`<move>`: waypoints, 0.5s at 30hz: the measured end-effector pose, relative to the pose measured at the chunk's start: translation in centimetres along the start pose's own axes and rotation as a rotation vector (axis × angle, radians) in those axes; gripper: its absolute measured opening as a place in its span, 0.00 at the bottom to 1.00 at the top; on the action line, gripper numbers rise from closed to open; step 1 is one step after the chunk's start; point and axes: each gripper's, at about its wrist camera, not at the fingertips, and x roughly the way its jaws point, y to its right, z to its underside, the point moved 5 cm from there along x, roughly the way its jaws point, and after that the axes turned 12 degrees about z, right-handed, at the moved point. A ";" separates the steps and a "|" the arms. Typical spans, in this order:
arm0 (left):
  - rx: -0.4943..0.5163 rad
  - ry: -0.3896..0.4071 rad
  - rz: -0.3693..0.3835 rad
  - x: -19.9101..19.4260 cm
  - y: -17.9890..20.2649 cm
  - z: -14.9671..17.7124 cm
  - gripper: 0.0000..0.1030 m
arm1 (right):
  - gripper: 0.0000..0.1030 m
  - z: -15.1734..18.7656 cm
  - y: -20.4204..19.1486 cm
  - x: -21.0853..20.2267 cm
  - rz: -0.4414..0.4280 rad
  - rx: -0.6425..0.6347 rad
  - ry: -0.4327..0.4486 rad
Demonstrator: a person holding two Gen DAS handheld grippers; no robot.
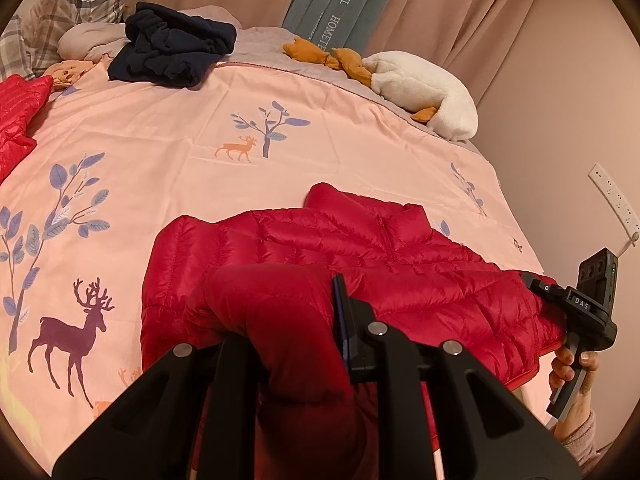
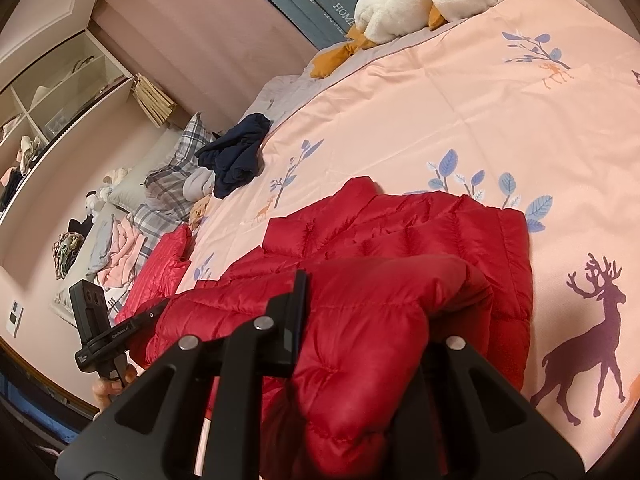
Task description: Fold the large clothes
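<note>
Hands should lift evenly: each hand-held gripper, left (image 1: 280,320) and right (image 2: 360,320), pinches the red jacket (image 1: 400,264) tight over the bed (image 1: 200,128).

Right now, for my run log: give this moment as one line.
stage: folding | left gripper: shut on red down jacket | right gripper: shut on red down jacket | surface: pink deer-print duvet

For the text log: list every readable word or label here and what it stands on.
"HANEL" and "HOMETE…", cut off: blue packages leaning against the curtain.
"DAS": right gripper body.
"GenRobot.AI", tiny and uncertain: left gripper body.
Red down jacket and duvet: no text.
</note>
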 end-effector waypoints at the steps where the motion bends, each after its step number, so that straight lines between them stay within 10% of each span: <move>1: -0.001 -0.001 -0.001 0.1 0.0 0.0 0.16 | 0.15 0.1 0.1 0.0 0.000 0.002 -0.001; 15: -0.012 -0.015 -0.013 0.9 -0.4 -0.3 0.17 | 0.15 0.1 0.3 0.7 0.006 0.011 -0.008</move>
